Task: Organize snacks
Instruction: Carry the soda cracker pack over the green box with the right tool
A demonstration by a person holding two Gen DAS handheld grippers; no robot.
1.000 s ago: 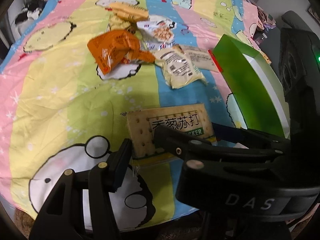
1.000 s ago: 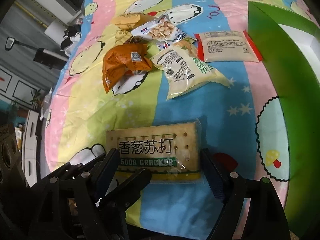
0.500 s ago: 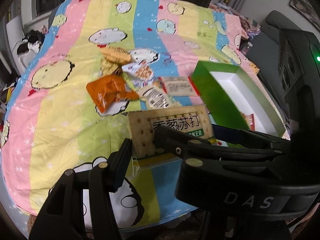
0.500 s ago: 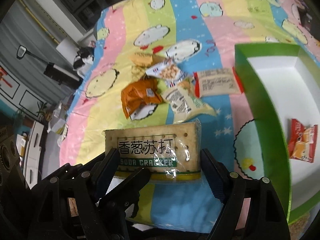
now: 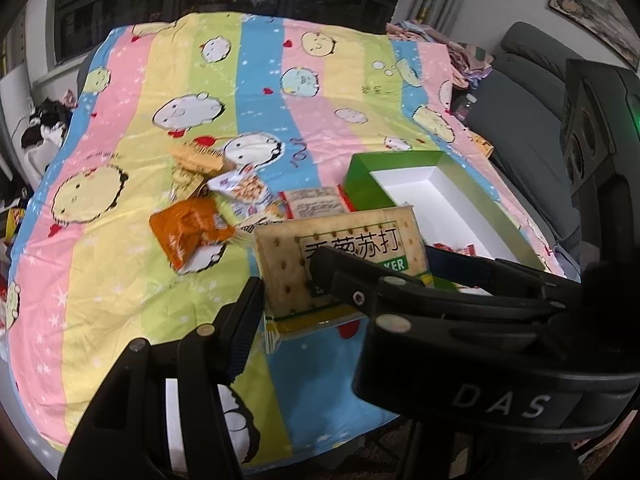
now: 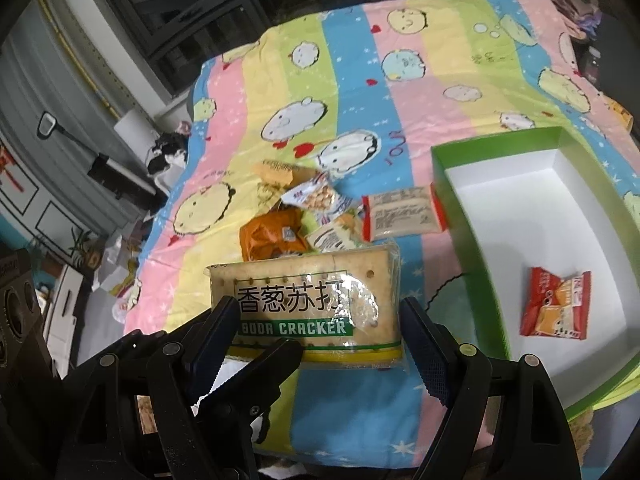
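i have both hand-held grippers on the soda cracker pack [image 6: 308,312], and against a second ago the bedspread [image 5: 120,240] looks farther below: more of the bed shows, the window wall at its far end has come into view, and the loose snacks look smaller. the pack itself sits in the same spot between the fingers as before, so the grip has not shifted.

the right hand-held gripper [image 6: 316,336] grasps the pack across its length, one pad on each short end. the left hand-held gripper [image 5: 280,284] pinches the pack's left part: one finger lies over the printed face and the other pad [image 5: 246,320] sits at the left edge.

the pack hangs clear of the bedspread, just ahead of both cameras. its long axis runs side to side across the right hand-held gripper's opening, the printed face is turned toward the cameras with the lettering upright, and the yellow band is along the near, lower edge.

beyond the pack, ahead of the fingers, lie the orange bag [image 6: 272,236], the peanut packet [image 6: 316,198], a pale packet with a red edge [image 6: 402,214] and a tan cracker pack [image 6: 276,170]. to the right of the right hand-held gripper stands the open green box [image 6: 476,272], white inside, with one red snack packet [image 6: 556,304] on its floor.
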